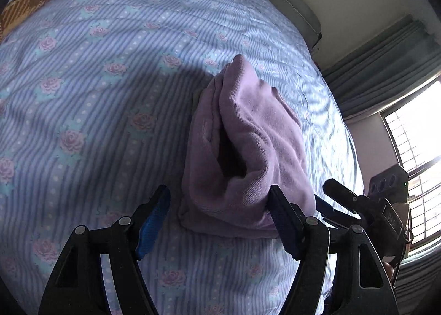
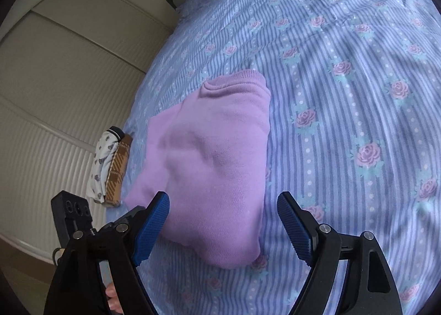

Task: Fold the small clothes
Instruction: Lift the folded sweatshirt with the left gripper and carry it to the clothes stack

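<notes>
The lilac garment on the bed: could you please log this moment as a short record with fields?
garment: lilac sweatshirt, folded into a bundle, lying on the bedsheet
surface: blue striped sheet with roses
left tool: open, near end of the bundle between its fingers; contact unclear
right tool: open, straddling the bundle's near edge
finished pile: white patterned and brown checked folded clothes at the bed's edge
room: curtained window at right in the left view

My left gripper (image 1: 220, 213) is sitting wide open around the near end of the folded purple sweater (image 1: 245, 147). The sweater is lying on the blue flowery bedsheet (image 1: 96, 89). My right gripper (image 1: 341, 199) is waiting just beside it.
</notes>
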`<act>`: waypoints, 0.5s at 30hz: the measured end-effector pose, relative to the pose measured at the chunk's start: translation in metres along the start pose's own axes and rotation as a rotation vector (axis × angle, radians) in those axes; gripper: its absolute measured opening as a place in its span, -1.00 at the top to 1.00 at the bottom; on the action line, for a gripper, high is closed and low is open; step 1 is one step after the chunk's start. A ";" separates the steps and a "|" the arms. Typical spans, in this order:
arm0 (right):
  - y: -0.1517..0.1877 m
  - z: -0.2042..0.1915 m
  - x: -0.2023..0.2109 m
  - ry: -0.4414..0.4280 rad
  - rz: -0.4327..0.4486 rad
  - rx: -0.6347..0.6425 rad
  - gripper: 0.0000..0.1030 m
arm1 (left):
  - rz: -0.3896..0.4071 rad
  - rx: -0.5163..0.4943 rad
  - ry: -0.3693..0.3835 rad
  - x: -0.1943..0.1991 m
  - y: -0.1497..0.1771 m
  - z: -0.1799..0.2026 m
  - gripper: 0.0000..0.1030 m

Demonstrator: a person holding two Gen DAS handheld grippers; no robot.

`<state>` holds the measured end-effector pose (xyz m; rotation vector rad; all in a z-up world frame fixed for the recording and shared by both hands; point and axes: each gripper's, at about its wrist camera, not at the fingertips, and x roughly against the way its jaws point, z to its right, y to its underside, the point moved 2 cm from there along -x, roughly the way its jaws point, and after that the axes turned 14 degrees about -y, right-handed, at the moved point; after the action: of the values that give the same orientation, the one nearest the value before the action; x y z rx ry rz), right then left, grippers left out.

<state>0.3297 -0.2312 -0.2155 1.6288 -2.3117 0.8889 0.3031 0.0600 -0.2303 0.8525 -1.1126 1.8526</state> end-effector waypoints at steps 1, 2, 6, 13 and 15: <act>-0.001 0.001 -0.003 -0.002 -0.007 -0.002 -0.58 | 0.002 0.000 0.002 0.000 0.000 0.000 -0.38; -0.003 0.002 -0.007 0.000 -0.011 -0.003 -0.58 | 0.003 0.001 0.005 -0.001 0.000 0.001 -0.38; -0.012 0.007 -0.019 -0.011 -0.021 -0.024 -0.58 | -0.006 0.011 0.028 -0.005 -0.001 0.000 -0.38; -0.019 0.012 -0.045 0.002 -0.060 -0.038 -0.58 | -0.001 -0.006 0.061 -0.012 -0.003 0.003 -0.37; -0.020 0.011 -0.057 0.000 -0.069 -0.043 -0.58 | -0.011 0.003 0.072 -0.017 -0.005 0.003 -0.37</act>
<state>0.3718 -0.1966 -0.2433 1.6801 -2.2436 0.8184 0.3151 0.0542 -0.2416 0.7852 -1.0589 1.8618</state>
